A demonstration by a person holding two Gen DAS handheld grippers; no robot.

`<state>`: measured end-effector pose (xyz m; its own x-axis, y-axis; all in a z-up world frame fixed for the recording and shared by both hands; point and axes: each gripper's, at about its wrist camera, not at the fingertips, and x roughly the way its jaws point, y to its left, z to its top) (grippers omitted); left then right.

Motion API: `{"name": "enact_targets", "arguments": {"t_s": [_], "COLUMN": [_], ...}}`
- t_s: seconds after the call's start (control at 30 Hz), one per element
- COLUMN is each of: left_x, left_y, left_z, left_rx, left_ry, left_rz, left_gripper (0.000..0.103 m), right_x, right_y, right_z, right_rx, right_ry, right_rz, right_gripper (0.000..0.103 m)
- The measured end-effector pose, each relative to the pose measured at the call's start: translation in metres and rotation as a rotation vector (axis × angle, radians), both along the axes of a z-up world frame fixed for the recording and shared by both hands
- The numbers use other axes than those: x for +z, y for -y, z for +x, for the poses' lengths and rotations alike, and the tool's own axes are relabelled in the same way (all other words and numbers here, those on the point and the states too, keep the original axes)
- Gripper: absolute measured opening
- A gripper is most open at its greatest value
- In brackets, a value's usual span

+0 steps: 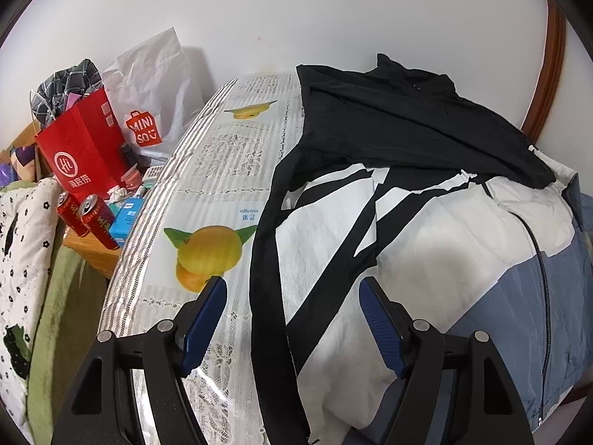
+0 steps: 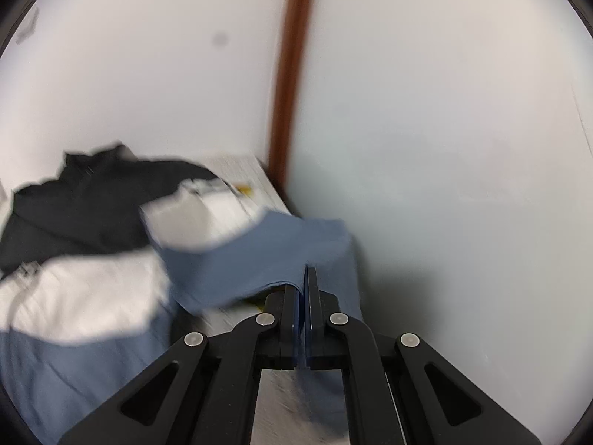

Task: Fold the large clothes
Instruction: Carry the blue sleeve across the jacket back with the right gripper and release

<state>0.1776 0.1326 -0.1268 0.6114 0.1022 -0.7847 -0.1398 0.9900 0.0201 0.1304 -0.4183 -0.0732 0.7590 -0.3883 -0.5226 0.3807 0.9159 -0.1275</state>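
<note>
A large black, white and blue zip jacket (image 1: 437, 230) lies spread on the table, its black hood end toward the wall. My left gripper (image 1: 292, 285) hovers open above the jacket's left side, where black stripes cross the white panel; nothing is between its blue pads (image 1: 205, 319). In the right wrist view the jacket (image 2: 85, 289) is blurred. My right gripper (image 2: 305, 278) is shut on the jacket's blue sleeve (image 2: 267, 256), holding it lifted off the table.
The table (image 1: 207, 200) wears a clear-covered cloth printed with yellow fruit. Left of it, a wooden side table holds red cans (image 1: 92, 218), a red paper bag (image 1: 83, 144) and a white shopping bag (image 1: 155, 89). A white wall and a brown door frame (image 2: 292, 74) stand behind.
</note>
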Motion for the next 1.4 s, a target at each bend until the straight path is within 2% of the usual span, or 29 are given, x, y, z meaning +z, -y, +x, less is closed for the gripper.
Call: {"name": "enact_targets", "arguments": {"t_s": [0.23,0.4,0.5,0.6,0.77,0.87,0.9,0.97,1.0,1.03,1.07,1.13,1.2,1.4], "left_x": [0.0,-0.002,-0.005,-0.009,-0.012,-0.012,-0.012,-0.01,-0.009,-0.007,-0.005,0.0,0.006,0.028], "left_y": [-0.013,-0.029,-0.038,-0.042,-0.045,-0.043,-0.043,-0.041,-0.041,-0.039,-0.038,-0.035,-0.03,0.005], "left_z": [0.003,0.008,0.012,0.013,0.014,0.013,0.012,0.011,0.01,0.009,0.009,0.008,0.008,0.012], "left_rx": [0.007,0.025,0.04,0.045,0.042,0.032,0.03,0.025,0.024,0.022,0.02,0.014,0.003,-0.058], "left_ry": [0.025,0.034,0.036,0.029,0.02,0.012,0.011,0.011,0.012,0.015,0.018,0.024,0.031,0.054], "left_rz": [-0.014,-0.048,-0.061,-0.072,-0.079,-0.075,-0.073,-0.071,-0.07,-0.071,-0.073,-0.077,-0.077,-0.054], "left_gripper": [0.072,0.072,0.072,0.072,0.072,0.072,0.072,0.072,0.072,0.072,0.072,0.072,0.072,0.072], "right_x": [0.045,0.049,0.04,0.024,-0.016,-0.041,-0.048,-0.057,-0.06,-0.061,-0.062,-0.062,-0.057,-0.037], "right_y": [-0.088,-0.179,-0.243,-0.298,-0.353,-0.355,-0.353,-0.344,-0.339,-0.335,-0.331,-0.325,-0.314,-0.269], "right_z": [0.057,0.112,0.137,0.151,0.184,0.191,0.196,0.2,0.202,0.201,0.197,0.187,0.166,0.107], "right_rx": [0.164,0.353,0.496,0.588,0.674,0.651,0.644,0.62,0.602,0.594,0.589,0.599,0.613,0.565], "right_ry": [0.098,0.131,0.121,0.092,-0.011,-0.072,-0.093,-0.127,-0.153,-0.161,-0.163,-0.178,-0.186,-0.111], "right_rz": [-0.019,-0.047,-0.062,-0.084,-0.068,-0.065,-0.037,-0.004,0.015,0.027,0.038,0.064,0.097,0.127], "right_gripper": [0.002,0.002,0.002,0.002,0.002,0.002,0.004,0.023,0.046,0.06,0.063,0.077,0.082,0.083]}}
